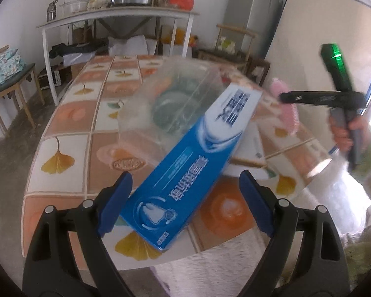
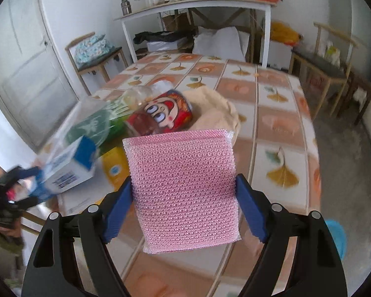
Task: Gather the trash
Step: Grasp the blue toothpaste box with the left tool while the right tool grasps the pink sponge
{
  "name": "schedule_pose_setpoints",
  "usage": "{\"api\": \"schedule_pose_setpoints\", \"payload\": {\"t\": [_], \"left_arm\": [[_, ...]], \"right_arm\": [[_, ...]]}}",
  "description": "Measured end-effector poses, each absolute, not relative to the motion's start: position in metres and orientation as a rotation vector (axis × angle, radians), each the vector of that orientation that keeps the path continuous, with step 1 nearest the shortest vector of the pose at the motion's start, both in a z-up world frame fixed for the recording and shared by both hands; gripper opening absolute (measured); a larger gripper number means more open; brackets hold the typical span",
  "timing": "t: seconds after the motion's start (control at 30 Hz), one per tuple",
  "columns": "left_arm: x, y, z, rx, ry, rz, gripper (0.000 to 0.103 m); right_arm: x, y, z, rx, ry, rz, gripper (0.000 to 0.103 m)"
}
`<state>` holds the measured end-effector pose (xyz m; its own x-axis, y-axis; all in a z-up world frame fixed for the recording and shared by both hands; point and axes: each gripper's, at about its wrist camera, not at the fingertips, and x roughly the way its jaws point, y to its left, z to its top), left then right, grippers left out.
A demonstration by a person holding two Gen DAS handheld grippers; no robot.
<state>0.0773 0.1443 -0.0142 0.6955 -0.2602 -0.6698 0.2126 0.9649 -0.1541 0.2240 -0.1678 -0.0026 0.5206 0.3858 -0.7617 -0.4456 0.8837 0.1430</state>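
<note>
L gripper [image 1: 185, 205] is holding a blue toothpaste box [image 1: 193, 158] by one end over the table [image 1: 66, 133], only the left pad visibly touching, so it's prob. going to pivot out. R gripper [image 2: 184, 205] is pinching a pink scrub sponge [image 2: 185, 188], squashy, could be slipping.

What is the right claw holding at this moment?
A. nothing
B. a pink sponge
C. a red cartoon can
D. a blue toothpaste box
B: in the right wrist view the pink sponge sits clamped between the right claw fingers, while the can lies on the table.
</note>
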Motion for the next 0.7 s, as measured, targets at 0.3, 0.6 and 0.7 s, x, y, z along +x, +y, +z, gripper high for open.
{"api": "schedule_pose_setpoints", "payload": {"t": [0.3,0.6,0.7], "left_arm": [[0.061,0.133,-0.007,-0.128,0.793,-0.377,0.084],[0.075,0.109,0.001,-0.032,0.795,-0.355,0.083],[0.087,0.107,-0.007,-0.031,0.843,-0.350,0.072]], "right_arm": [[0.198,-0.181,-0.013,0.003,0.921,0.517,0.078],[0.198,-0.182,-0.021,0.020,0.938,0.539,0.078],[0.197,-0.181,-0.022,0.025,0.936,0.545,0.078]]}}
